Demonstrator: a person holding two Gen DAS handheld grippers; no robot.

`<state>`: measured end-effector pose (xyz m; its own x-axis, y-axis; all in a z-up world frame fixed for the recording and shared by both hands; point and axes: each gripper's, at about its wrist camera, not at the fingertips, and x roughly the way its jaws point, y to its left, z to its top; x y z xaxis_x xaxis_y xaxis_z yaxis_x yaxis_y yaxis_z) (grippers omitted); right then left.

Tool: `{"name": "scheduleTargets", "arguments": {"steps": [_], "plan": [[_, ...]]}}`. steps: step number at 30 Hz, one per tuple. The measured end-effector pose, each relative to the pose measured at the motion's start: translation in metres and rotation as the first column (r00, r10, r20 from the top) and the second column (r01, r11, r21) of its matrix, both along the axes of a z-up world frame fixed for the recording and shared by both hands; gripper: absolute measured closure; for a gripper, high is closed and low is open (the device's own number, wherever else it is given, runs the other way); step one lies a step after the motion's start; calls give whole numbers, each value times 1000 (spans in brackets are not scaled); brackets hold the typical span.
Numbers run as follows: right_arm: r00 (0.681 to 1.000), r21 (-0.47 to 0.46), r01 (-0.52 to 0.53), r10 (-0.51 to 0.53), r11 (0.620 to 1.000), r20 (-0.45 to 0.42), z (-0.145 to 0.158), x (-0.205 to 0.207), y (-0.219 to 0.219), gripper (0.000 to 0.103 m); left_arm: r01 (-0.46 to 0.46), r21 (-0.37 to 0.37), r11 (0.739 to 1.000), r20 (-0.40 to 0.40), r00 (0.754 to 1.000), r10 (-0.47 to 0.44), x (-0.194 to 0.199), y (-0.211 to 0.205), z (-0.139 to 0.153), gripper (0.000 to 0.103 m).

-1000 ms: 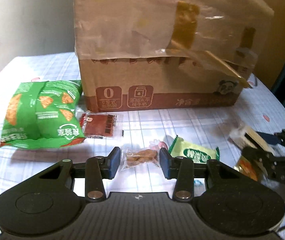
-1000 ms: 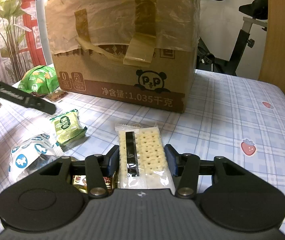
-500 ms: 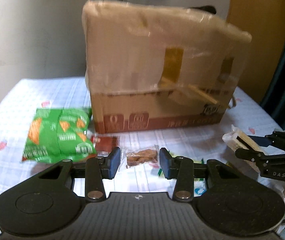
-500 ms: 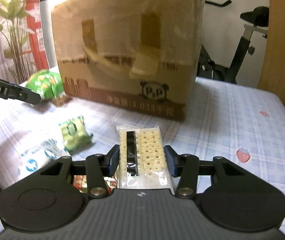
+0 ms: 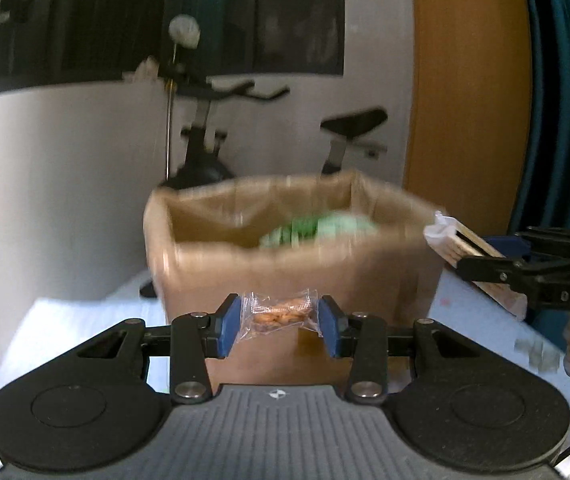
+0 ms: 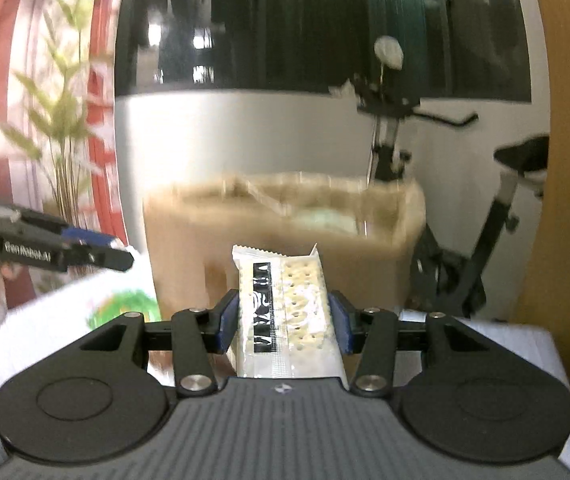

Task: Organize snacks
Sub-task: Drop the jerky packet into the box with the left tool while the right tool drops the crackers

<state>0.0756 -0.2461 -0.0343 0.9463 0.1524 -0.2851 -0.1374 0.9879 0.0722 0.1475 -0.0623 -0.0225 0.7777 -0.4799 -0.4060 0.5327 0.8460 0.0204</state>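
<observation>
The small clear packet [image 5: 281,314] with brown snack pieces inside sits crosswise between the two blue pads of the left gripper [image 5: 281,320]. Both pads press on its crinkled ends, so this gripper is closed on the packet and holds it in the air. Straight ahead of the fingers, and partly below them, stands the open cardboard box [image 5: 205,268]. It is blurred, but a green bag [image 5: 317,226] shows inside it, beyond the near wall.

The cracker pack [image 6: 285,312], white with a black strip and pale dotted crackers, stands lengthwise between the pads of the right gripper [image 6: 285,320]. The pads squeeze its long sides, so this gripper is clamped on the pack. The top end of the pack reaches forward past the fingertips, toward the near wall of the same box [image 6: 189,256].

From the left wrist view, the right gripper [image 5: 481,270] comes in from the right side, with the cracker pack [image 5: 445,236] pointing at the box's right corner. From the right wrist view, the left gripper [image 6: 121,258] comes in from the left, near the box's left side.

Under the box lies a pale tablecloth [image 6: 45,320]. Behind the box stands an exercise bike [image 5: 205,152] against a white wall.
</observation>
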Motion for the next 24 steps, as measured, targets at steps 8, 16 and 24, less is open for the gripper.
{"name": "scheduleTargets", "arguments": {"steps": [8, 16, 24], "plan": [[995, 6, 102, -102, 995, 1, 48, 84, -19, 54, -12, 1, 1000, 56, 998, 12, 57, -34, 37, 58], [971, 97, 222, -211, 970, -117, 41, 138, -44, 52, -101, 15, 995, -30, 994, 101, 107, -51, 27, 52], [976, 83, 208, -202, 975, -77, 44, 114, -49, 35, -134, 13, 991, -102, 986, 135, 111, -31, 19, 40]]}}
